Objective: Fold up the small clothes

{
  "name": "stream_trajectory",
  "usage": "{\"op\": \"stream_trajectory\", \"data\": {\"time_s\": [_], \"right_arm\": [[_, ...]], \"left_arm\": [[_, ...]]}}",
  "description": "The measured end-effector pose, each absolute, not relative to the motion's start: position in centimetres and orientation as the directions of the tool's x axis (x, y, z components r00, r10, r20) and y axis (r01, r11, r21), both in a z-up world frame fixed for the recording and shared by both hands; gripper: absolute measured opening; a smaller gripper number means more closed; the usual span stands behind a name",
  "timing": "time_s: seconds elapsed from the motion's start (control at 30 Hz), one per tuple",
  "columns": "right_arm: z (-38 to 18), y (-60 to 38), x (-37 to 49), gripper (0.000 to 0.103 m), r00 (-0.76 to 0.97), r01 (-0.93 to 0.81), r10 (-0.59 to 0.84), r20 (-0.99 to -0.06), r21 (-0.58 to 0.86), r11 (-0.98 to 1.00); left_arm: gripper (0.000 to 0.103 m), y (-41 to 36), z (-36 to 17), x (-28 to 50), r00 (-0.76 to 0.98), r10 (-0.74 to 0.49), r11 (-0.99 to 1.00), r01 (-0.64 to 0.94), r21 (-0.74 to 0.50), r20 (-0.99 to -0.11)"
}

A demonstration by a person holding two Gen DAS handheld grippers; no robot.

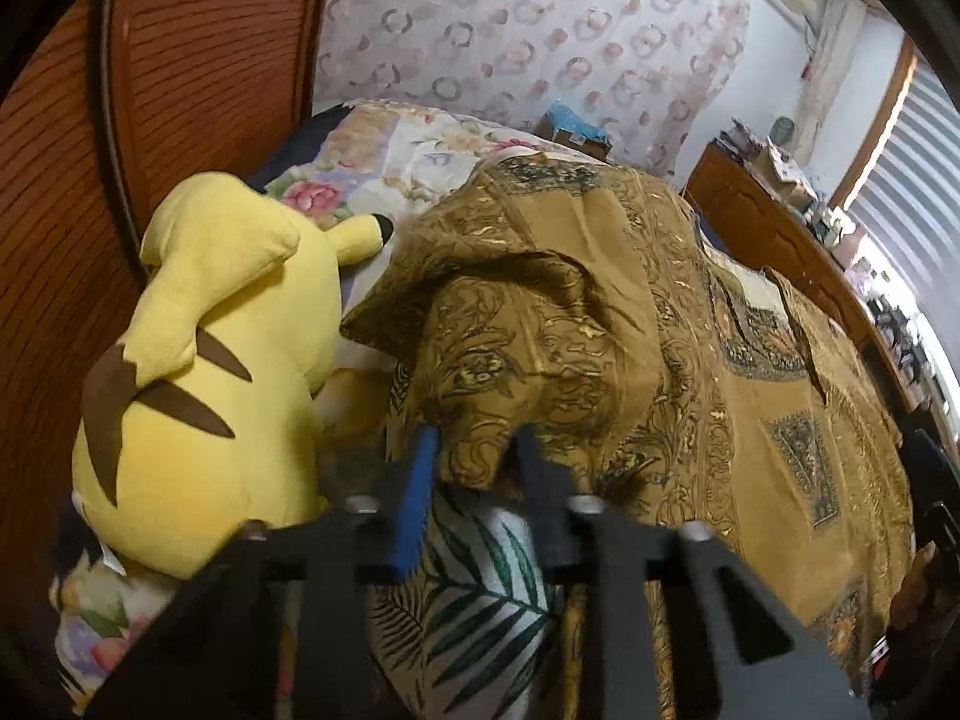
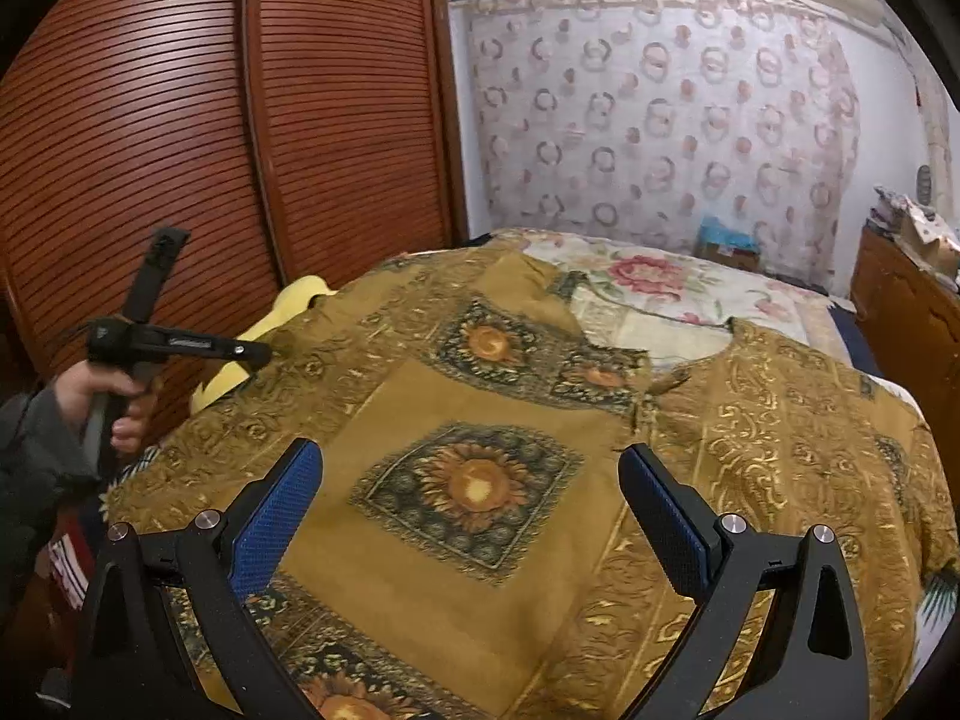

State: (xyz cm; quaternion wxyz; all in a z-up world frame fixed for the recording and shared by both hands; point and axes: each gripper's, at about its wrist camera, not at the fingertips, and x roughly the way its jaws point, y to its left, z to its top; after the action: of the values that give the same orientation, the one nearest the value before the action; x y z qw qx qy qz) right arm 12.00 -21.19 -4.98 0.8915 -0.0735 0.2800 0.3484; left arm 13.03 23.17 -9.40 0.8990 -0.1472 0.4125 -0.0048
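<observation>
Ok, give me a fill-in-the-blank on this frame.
1. The left gripper pinches the edge of the ____ garment.
2. The right gripper hangs over the garment with jaws ____.
3. The plush toy is ____ in colour.
4. The garment's squares show ____.

Missing: brown; open; yellow; sunflowers

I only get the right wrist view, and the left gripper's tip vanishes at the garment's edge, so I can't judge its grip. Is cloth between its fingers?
Observer: Yes. The left wrist view shows the left gripper nearly closed on a bunched fold of the brown garment.
Operator: What's the yellow thing beside it?
Observer: A yellow plush toy with brown back stripes, just left of the gripper.
Operator: Anything beneath that edge?
Observer: A white leaf-print cloth shows below the fingers.
</observation>
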Motion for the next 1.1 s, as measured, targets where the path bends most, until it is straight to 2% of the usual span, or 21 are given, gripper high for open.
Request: {"op": "stream_trajectory", "data": {"time_s": [0.1, 0.2, 0.5, 0.7, 0.8, 0.93, 1.1], "right_arm": [[-5.3, -21.1, 11.6, 0.101, 0.605, -0.664, 0.571, -0.555, 0.045, 0.746], [-5.7, -21.5, 11.7, 0.101, 0.608, -0.655, 0.562, -0.560, 0.045, 0.754], [-5.6, -23.8, 12.3, 0.101, 0.640, -0.614, 0.535, -0.551, 0.050, 0.788], [-5.5, -25.4, 12.6, 0.101, 0.656, -0.589, 0.519, -0.548, 0.058, 0.806], [-5.5, -26.0, 12.7, 0.101, 0.658, -0.584, 0.517, -0.547, 0.063, 0.810], [-5.6, -26.4, 12.7, 0.101, 0.657, -0.581, 0.516, -0.550, 0.067, 0.811], [-5.6, -26.4, 12.8, 0.101, 0.655, -0.579, 0.515, -0.553, 0.071, 0.812]], "left_arm": [[0.005, 22.5, -8.2, 12.8, 0.684, -0.085, 0.971, -0.105, -0.214, -0.724], [0.002, 21.6, -6.0, 12.2, 0.733, -0.056, 0.981, -0.085, -0.173, -0.678], [0.002, 16.1, -0.5, 13.1, 0.784, -0.114, 0.991, 0.046, -0.126, -0.610], [0.002, 10.6, 0.3, 12.9, 0.766, -0.156, 0.987, 0.136, -0.080, -0.624], [0.007, 9.3, 0.0, 12.1, 0.755, -0.157, 0.987, 0.149, -0.067, -0.636], [0.026, 9.1, 1.0, 10.6, 0.763, -0.195, 0.979, 0.185, -0.080, -0.616], [0.032, 11.5, 1.6, 9.7, 0.778, -0.143, 0.989, 0.136, -0.058, -0.611]]}}
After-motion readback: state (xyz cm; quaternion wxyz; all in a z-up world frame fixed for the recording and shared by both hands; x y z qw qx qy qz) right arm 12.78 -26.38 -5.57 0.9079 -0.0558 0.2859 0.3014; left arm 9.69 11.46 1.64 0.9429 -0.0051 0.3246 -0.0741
